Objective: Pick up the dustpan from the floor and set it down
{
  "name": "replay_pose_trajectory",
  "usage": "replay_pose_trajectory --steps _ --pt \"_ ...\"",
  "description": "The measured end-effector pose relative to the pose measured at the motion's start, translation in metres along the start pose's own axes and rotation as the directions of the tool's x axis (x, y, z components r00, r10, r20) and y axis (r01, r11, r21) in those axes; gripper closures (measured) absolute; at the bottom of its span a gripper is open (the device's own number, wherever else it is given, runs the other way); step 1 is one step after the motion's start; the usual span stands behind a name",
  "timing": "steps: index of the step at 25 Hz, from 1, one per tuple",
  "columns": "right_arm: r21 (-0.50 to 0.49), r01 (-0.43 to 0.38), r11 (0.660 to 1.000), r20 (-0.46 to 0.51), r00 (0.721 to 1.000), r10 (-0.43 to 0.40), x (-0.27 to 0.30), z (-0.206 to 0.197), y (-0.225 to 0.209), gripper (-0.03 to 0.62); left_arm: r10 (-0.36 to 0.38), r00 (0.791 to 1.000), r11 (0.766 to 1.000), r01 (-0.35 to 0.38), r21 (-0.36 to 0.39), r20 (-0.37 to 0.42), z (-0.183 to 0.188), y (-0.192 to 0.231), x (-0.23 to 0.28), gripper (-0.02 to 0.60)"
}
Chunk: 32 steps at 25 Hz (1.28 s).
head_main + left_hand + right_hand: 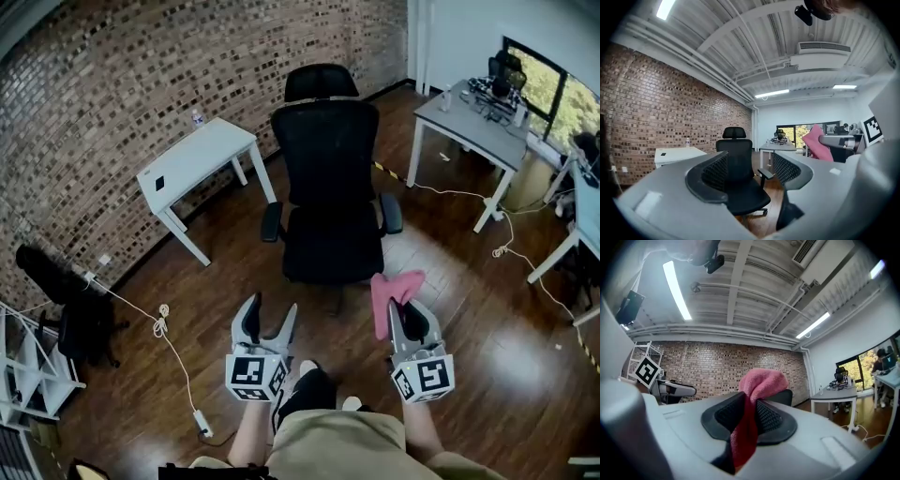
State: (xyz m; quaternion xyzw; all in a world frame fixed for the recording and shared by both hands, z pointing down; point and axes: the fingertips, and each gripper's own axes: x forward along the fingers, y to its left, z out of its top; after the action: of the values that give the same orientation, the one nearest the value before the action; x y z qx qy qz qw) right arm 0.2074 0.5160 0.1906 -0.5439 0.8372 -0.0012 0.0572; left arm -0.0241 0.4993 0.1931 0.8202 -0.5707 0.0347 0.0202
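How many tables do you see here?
3: white table by the brick wall, grey table at upper right, third table at the right edge. Others may be hidden.

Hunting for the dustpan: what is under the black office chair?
Under the black office chair, the left gripper view shows only its base and wood floor. In the head view the seat covers that spot. No dustpan shows.

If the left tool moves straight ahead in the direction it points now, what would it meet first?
Most likely the black office chair: it shows between the open jaws of the left tool. In the head view some floor lies between them, so contact is not immediate.
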Motion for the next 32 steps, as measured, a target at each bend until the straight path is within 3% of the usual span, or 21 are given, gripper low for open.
replay_pose_trajectory --steps 3,11,16,23,27,29,32 --pt "0.042 0.004 0.999 -0.016 1.0 -0.004 0.024 -0.008 -0.02 0.526 -0.021 1.0 1.0 0.021 0.008 0.002 -0.001 0.001 0.038 0.302" --pt "0.016 0.072 0.997 -0.06 0.996 -0.07 0.119 -0.031 -0.06 0.525 -0.108 0.994 0.994 0.108 0.002 0.003 -0.012 0.04 0.157 0.304" --pt "0.081 0.05 0.995 -0.108 0.993 -0.042 0.229 -0.043 -0.069 0.525 -0.136 0.99 0.988 0.139 -0.071 0.044 0.009 0.102 0.247 0.301" --pt "0.188 0.053 0.981 -0.189 0.982 -0.017 0.383 -0.072 -0.074 0.525 -0.148 0.988 0.989 0.148 0.005 0.046 0.021 0.191 0.364 0.298" --pt "0.248 0.084 0.965 -0.319 0.948 0.0 0.429 -0.135 -0.07 0.522 -0.168 0.986 0.986 0.168 -0.018 -0.01 -0.014 0.224 0.416 0.298" --pt "0.279 0.085 0.956 -0.403 0.915 0.036 0.448 -0.178 -0.071 0.522 -0.168 0.985 0.985 0.166 -0.04 -0.04 -0.034 0.236 0.437 0.299" --pt "0.345 0.095 0.934 -0.5 0.861 0.097 0.479 -0.24 -0.085 0.522 -0.111 0.992 0.99 0.106 -0.089 -0.054 -0.057 0.257 0.465 0.299"
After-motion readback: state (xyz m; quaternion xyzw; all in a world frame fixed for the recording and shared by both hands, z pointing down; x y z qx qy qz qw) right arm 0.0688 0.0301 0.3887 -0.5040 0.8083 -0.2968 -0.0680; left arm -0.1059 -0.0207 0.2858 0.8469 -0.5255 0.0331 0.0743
